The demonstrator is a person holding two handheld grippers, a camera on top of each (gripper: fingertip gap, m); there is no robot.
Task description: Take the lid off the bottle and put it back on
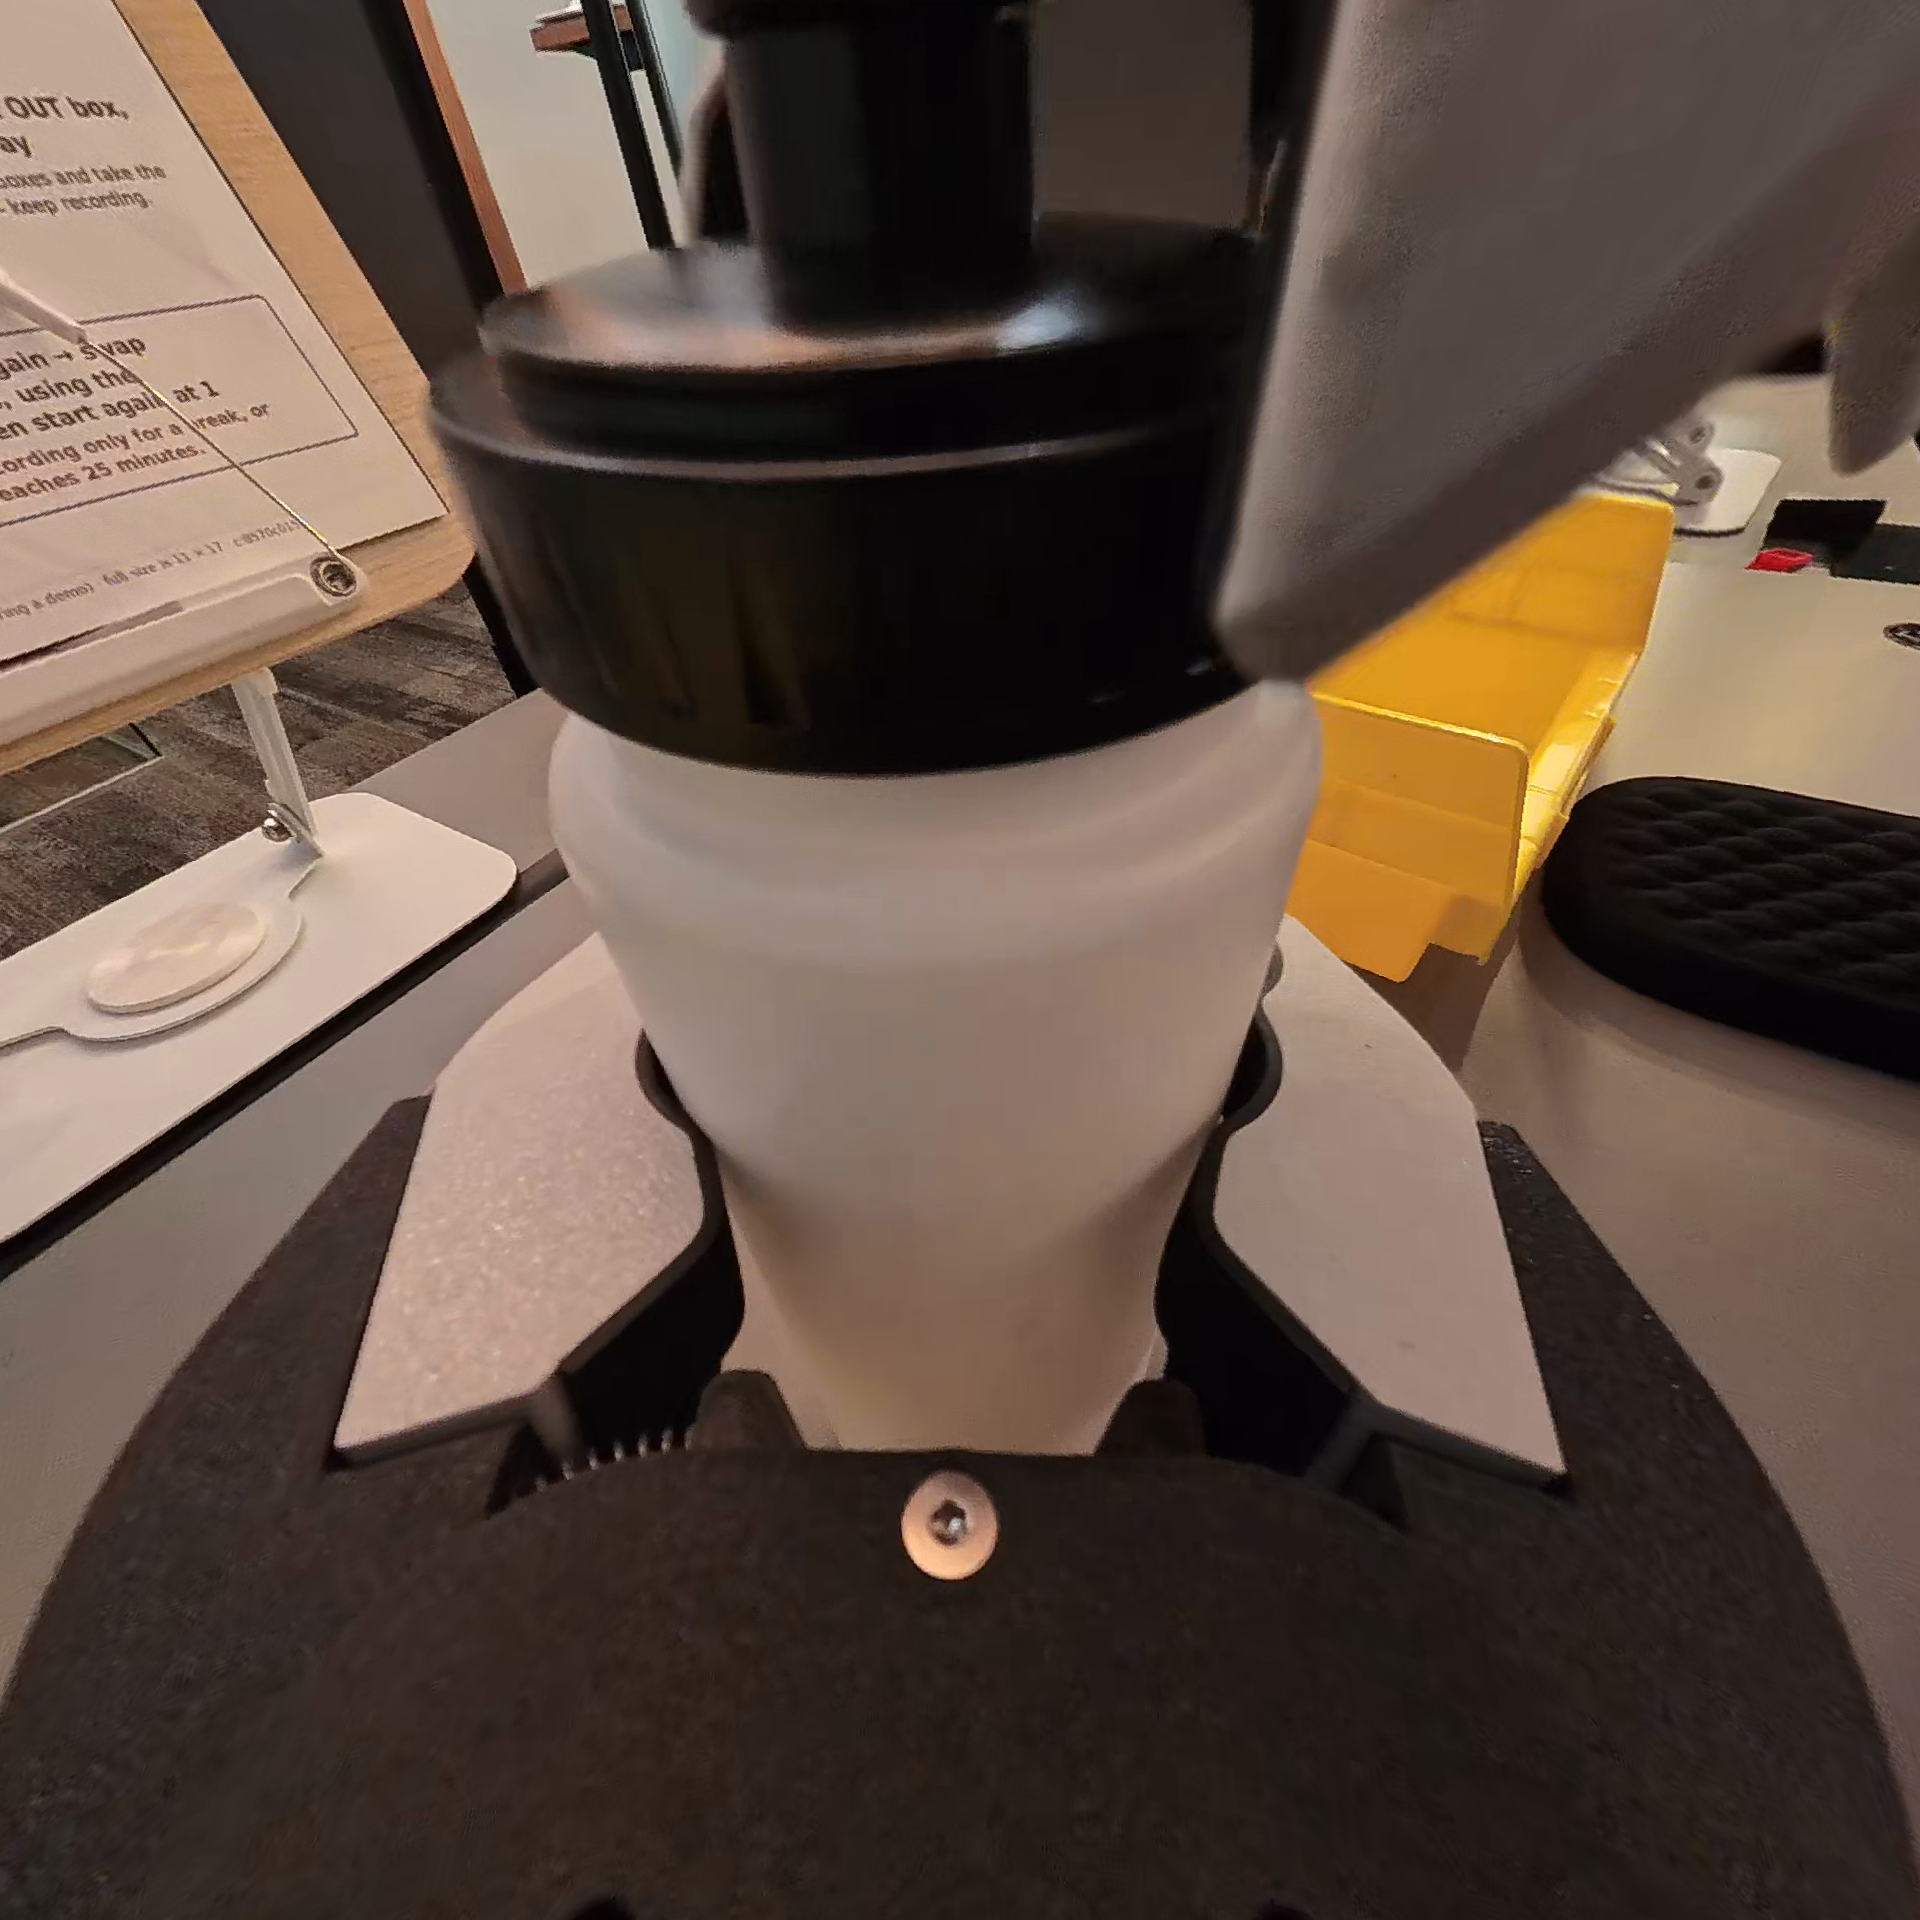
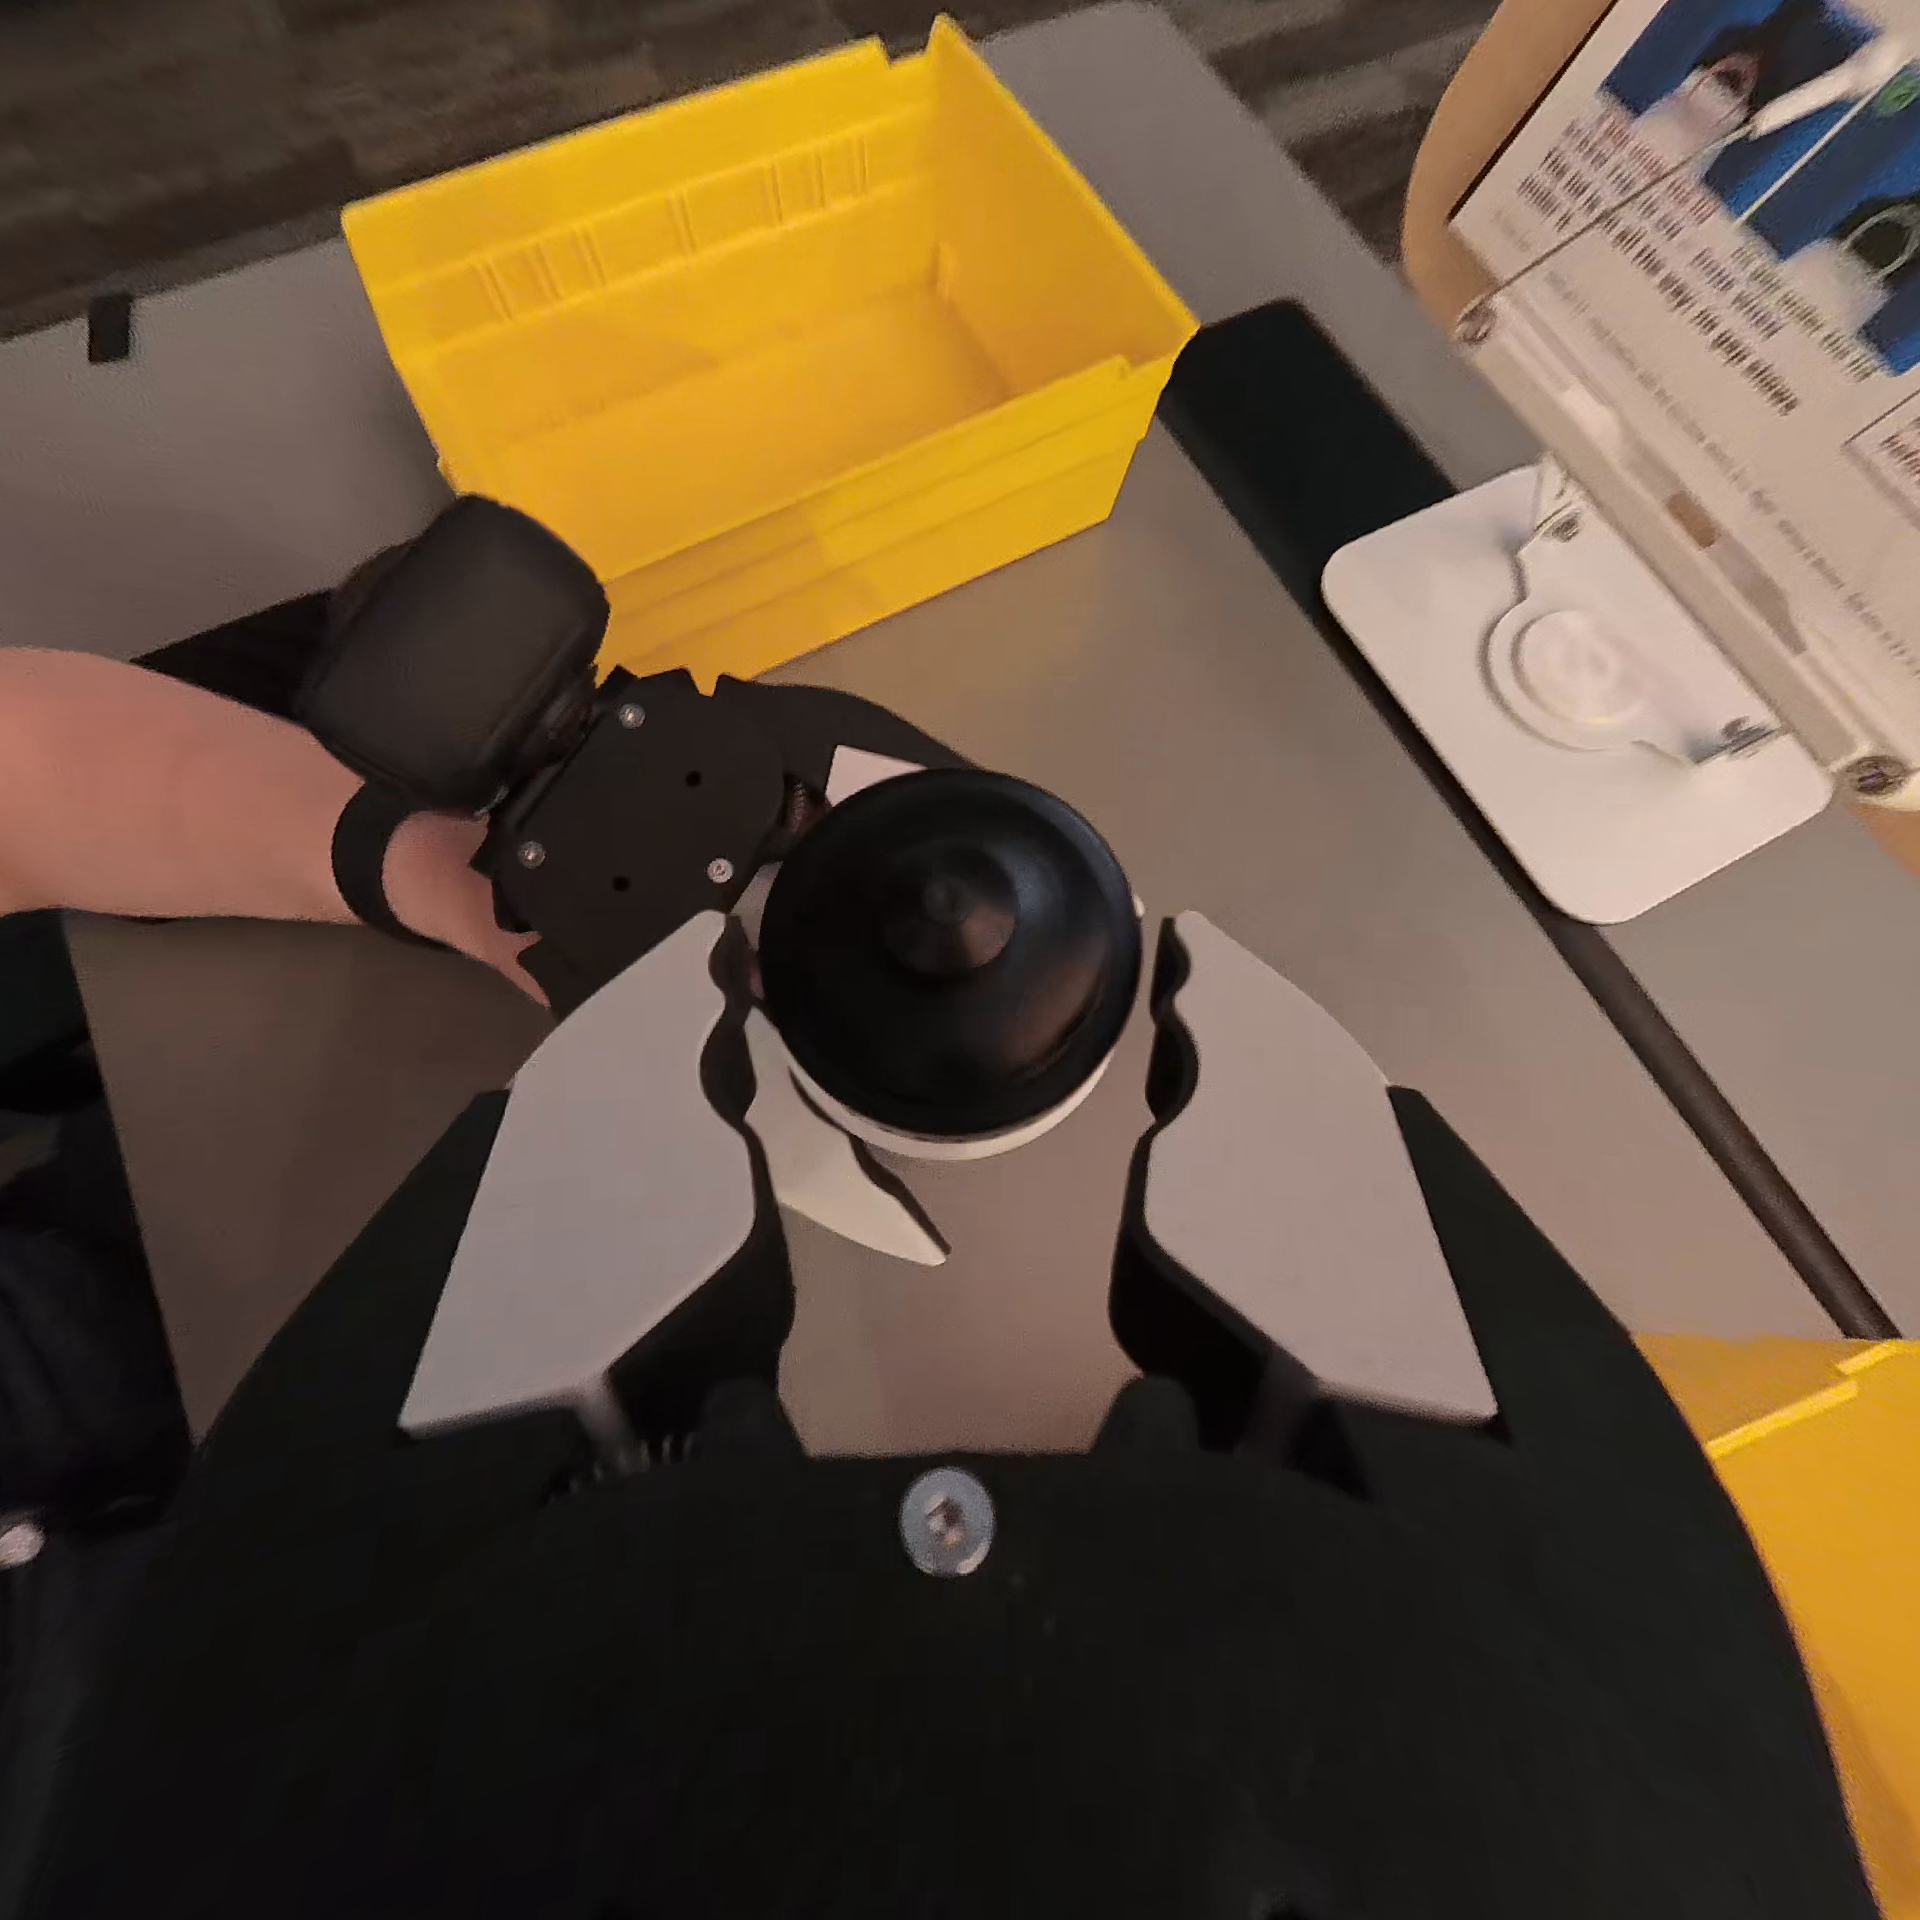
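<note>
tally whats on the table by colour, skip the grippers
yellow: 2, bin and second bin at the corner
black: 2, lid and pad
white: 2, bottle and stand base
total: 6

Table [image 2: 1299, 665]: grey, smooth top, dark edge along one side.
Floor [image 1: 343, 675]: dark carpet with a mottled grey pattern, seen past the table edge.
Wall [image 1: 582, 125]: pale, plain, behind dark upright posts [image 1: 426, 135], possibly furniture legs; view blurred.
Yellow bin [image 2: 769, 364]: open, plastic, empty, on the table.
Second yellow bin [image 2: 1829, 1507]: partly seen at the frame's edge.
Sign stand [image 2: 1558, 696]: white flat base carrying a wooden board [image 1: 343, 312] with a printed sheet.
Black pad [image 1: 1756, 914]: quilted, oval, just beside the yellow bin.
Light: warm, dim, indoor.
</note>
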